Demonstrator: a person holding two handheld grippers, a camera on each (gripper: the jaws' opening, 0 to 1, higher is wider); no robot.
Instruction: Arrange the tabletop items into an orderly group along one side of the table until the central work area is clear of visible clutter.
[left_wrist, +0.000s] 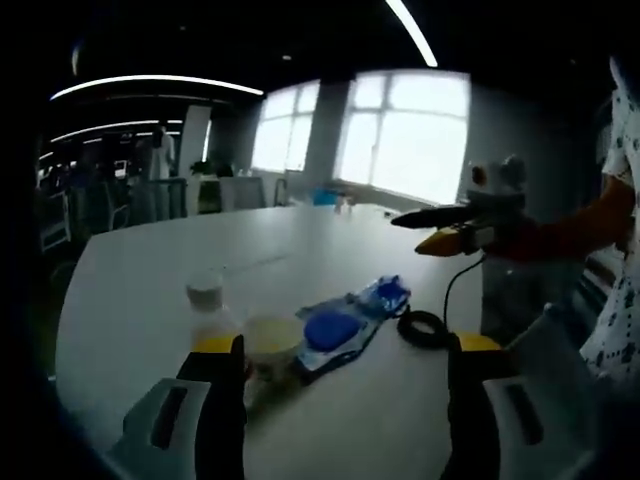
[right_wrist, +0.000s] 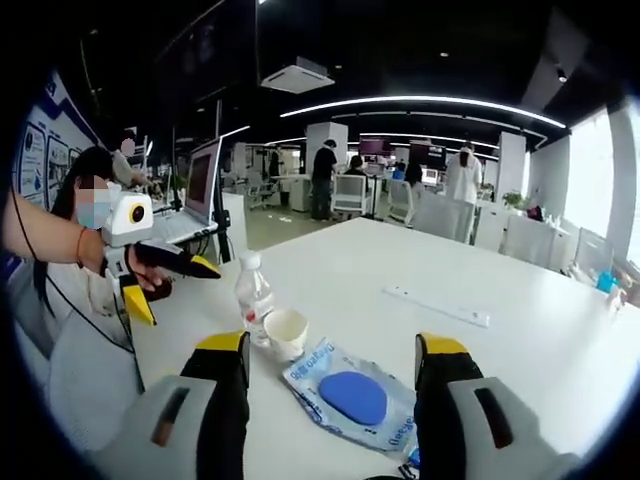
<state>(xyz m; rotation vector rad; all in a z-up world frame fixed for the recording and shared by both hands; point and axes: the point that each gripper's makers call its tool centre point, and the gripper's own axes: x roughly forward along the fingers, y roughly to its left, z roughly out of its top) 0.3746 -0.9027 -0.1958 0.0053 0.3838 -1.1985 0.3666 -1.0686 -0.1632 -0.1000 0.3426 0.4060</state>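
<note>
Wide-open right claw (right_wrist: 330, 385) frames the blue pouch (right_wrist: 352, 397), apparently lining up a grasp; beside the pouch stand cup (right_wrist: 286, 331) and bottle (right_wrist: 253, 294); left claw (left_wrist: 345, 385) likewise wide.

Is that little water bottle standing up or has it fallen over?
Standing. The bottle rises straight from the table with its white cap on top, just beside the paper cup; the left gripper view shows it upright too.

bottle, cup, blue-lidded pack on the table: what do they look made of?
Bottle: looks like clear plastic, see-through wall, pale cap, yellowish contents in the left gripper view.
Cup: probably paper or thin plastic, matte off-white, thin rim.
Pack: soft glossy plastic film, crinkled, with a smooth blue lid that looks like hard plastic.
Table: matte white, likely laminate.
</note>
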